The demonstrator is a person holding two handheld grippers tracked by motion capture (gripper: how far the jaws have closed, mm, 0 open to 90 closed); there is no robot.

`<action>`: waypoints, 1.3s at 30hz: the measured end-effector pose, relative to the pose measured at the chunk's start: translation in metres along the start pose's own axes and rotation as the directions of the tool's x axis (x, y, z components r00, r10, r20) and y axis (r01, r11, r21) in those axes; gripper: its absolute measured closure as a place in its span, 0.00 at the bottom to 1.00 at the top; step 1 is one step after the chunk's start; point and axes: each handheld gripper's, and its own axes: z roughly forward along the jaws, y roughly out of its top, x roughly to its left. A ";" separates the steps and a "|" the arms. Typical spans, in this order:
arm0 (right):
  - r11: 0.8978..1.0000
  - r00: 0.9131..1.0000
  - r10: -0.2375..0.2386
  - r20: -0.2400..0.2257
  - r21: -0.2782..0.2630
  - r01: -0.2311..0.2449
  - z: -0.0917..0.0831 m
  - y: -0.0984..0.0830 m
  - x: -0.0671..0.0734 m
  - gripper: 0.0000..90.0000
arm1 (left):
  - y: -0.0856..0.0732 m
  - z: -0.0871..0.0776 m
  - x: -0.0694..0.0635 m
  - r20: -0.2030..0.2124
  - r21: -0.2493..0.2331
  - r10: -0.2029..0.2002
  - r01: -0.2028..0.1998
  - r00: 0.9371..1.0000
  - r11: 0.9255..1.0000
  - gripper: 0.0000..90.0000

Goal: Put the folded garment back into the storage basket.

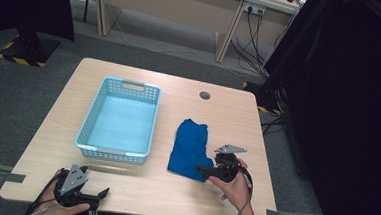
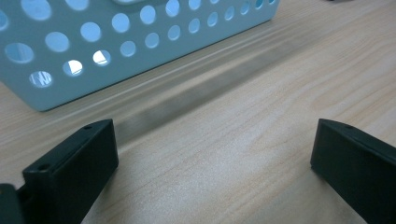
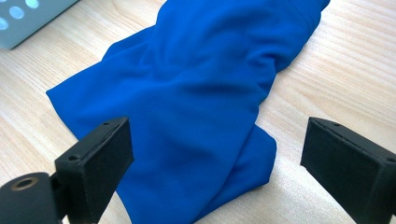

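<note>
Right tool (image 3: 215, 163) hovers wide open over the near end of the blue cloth (image 1: 190, 147), gripping nothing; left tool (image 2: 212, 168) waits open and empty. Cloth lies on the tabletop (image 1: 228, 115) beside the empty basket (image 1: 120, 120), ungrasped.

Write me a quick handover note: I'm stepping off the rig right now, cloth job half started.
Right gripper: open, jaws spread over the near end of the blue cloth, not gripping yet.
Left gripper: open, holding nothing, over bare table in front of the basket.
Cloth lies crumpled on the table, right of the basket. Basket holds nothing.
Done: approach only.
Left, likely: close on the cloth, lift it, drop it into the basket.
</note>
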 end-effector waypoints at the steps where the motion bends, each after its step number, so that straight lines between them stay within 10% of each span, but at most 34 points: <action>1: 1.000 1.000 0.000 -0.001 0.000 0.000 0.000 0.000 0.000 0.11 | 0.000 0.000 0.000 0.000 0.000 0.000 0.000 1.000 1.000 0.00; 39: 1.000 0.999 -0.026 -0.025 -0.001 0.026 0.016 0.027 0.008 0.11 | 0.000 0.000 0.000 0.000 -0.001 0.000 0.000 1.000 1.000 0.00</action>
